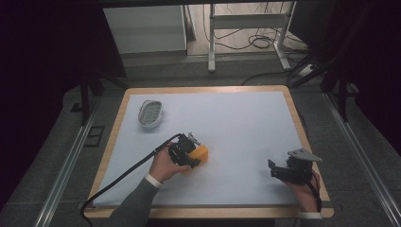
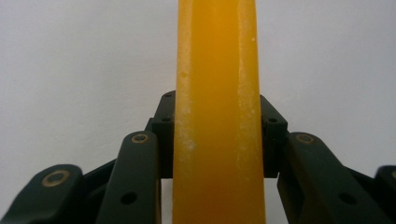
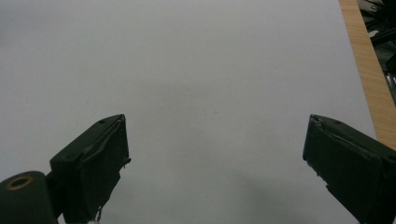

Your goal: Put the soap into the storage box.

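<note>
Spanning most of the high view, the bench [image 1: 246, 189] carries a white sheet inside a wooden border. At the upper left of the sheet sits a small oval soap dish [image 1: 150, 113], white-rimmed, empty as far as can be told.

Left gripper [image 1: 195, 153], lower centre-left of the frame: jaws clamped on an orange bar of soap [image 1: 200, 154]. In the left gripper view the soap [image 2: 217, 116] stands on edge between the two pads, which press its flat faces.

Right gripper [image 1: 273, 169], lower right, near the bench edge: jaws wide apart, holding nothing, hanging over bare sheet [image 3: 210, 70], well apart from the soap.

Risk, as a judgement: soap is slick, and its pale, crusted edges suggest a waxy surface; a lift or tilt could let it slide out of the pads. The dish is small, so a careless set-down could tip it.

No brand, label or writing can be read anywhere.
</note>
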